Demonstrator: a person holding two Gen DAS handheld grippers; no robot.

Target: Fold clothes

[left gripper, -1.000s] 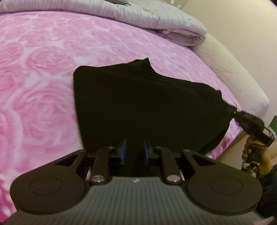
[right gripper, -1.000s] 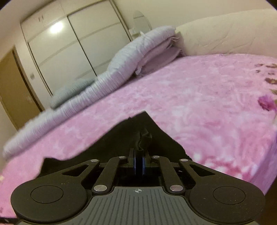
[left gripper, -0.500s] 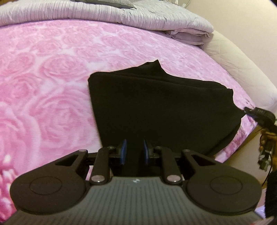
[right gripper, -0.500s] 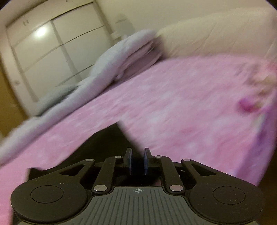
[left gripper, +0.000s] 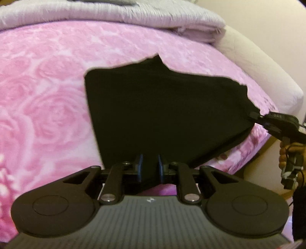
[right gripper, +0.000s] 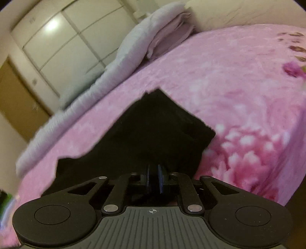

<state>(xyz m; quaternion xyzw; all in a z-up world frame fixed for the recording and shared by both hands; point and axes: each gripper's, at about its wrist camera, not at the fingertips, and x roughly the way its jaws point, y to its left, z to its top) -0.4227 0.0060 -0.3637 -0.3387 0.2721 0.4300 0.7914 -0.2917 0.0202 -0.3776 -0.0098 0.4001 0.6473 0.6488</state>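
Two grippers, one garment, one bed.

Item 1: black garment (left gripper: 162,115). Lies partly folded on the pink rose-print blanket (left gripper: 47,115), near the bed's near-right corner. Far edge rests flat; near edge is lifted toward both tools.

Item 2: left gripper (left gripper: 149,168). Jaws narrow, not fully closed, closing a touch more. Black cloth fills the gap, so it appears to have hold of the near hem.

Item 3: right gripper (left gripper: 253,115). Tip sits at the garment's right corner, which is drawn out to a point toward it. In its own view the gap is slim w/ dark cloth in it; reads as a pinch, though the bite looks shallow.

Item 4: grey quilt (left gripper: 114,13). Folded at the far end of the bed, well apart from the work.

Risks, judged:
- Right corner slips out. Cause: small bite, plus tension btwn the two tools.
- Only the top layer gets caught. Cause: folded layers are indistinguishable, black on black; the fold would then open up.
- Skewed fold. Cause: the two held points sit at unequal spots, so edges won't line up.
- Cloth slides off the bed edge. Cause: right corner is already close to the drop.
- Plush blanket drags the underside, causing wrinkles.
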